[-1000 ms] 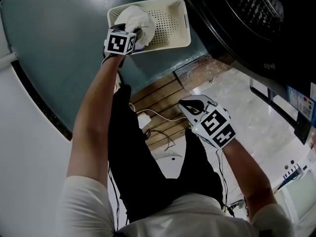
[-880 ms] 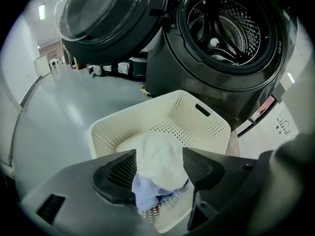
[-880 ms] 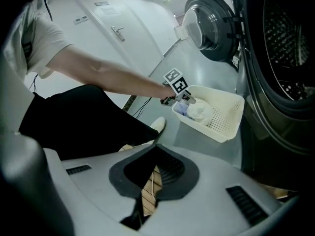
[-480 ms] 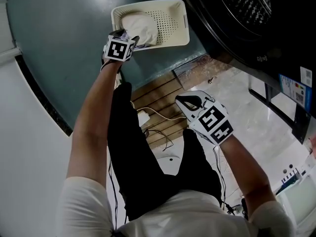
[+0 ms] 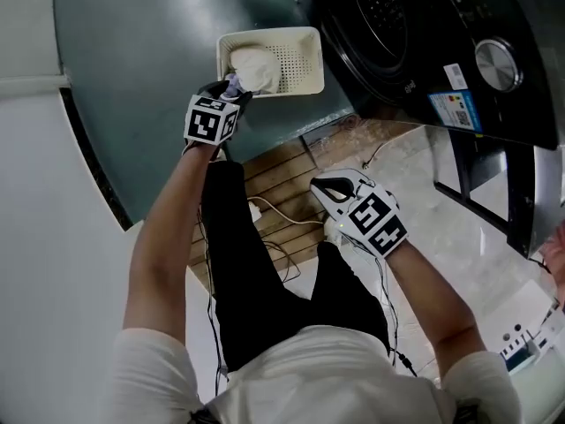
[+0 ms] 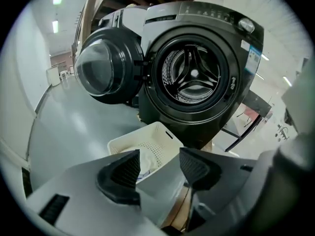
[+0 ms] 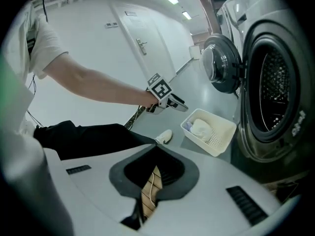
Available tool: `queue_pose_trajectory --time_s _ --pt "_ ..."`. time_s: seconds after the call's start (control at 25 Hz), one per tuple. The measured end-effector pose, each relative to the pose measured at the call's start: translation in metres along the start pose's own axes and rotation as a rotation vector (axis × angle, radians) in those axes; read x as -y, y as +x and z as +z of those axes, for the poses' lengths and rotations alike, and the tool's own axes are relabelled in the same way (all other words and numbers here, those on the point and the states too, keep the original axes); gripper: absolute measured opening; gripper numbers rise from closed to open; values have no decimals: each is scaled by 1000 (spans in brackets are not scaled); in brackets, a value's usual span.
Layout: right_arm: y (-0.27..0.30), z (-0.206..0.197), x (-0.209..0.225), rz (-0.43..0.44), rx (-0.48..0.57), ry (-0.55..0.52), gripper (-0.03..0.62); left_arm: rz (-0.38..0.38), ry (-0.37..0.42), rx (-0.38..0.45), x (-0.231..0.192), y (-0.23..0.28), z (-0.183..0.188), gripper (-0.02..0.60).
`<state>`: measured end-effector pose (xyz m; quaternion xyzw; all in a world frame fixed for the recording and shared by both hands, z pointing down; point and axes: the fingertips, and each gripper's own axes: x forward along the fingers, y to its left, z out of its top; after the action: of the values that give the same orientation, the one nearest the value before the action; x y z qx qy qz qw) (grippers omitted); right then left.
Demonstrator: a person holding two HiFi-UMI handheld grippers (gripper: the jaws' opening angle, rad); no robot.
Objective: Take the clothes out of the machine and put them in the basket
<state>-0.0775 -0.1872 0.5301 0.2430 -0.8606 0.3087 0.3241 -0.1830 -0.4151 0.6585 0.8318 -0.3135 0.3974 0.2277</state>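
Looking pretty much done here: the white clothes (image 5: 254, 67) are sitting in the basket (image 5: 311, 60) on the floor right by the machine (image 6: 194, 75), and the drum looks empty as far as I can see. Left gripper (image 6: 160, 163) hovers near the basket, jaws half apart, just been closing a bit, nothing between them. Right gripper (image 7: 156, 149) is pinched together, empty too.

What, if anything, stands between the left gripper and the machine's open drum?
Nothing visible. The left gripper, its empty jaws having just closed a little, faces the drum directly; the door is swung aside, and the basket sits lower, on the floor.
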Motion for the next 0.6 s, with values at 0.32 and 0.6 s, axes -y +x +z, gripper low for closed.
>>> queue_pose_trajectory --time_s 0.32,0.6 --pt "-85 6 -41 -10 83 -63 3 -7 -34 150 89 -125 40 193" --pt "-157 6 -85 -22 177 -92 3 -13 -49 296 186 -237 57 71"
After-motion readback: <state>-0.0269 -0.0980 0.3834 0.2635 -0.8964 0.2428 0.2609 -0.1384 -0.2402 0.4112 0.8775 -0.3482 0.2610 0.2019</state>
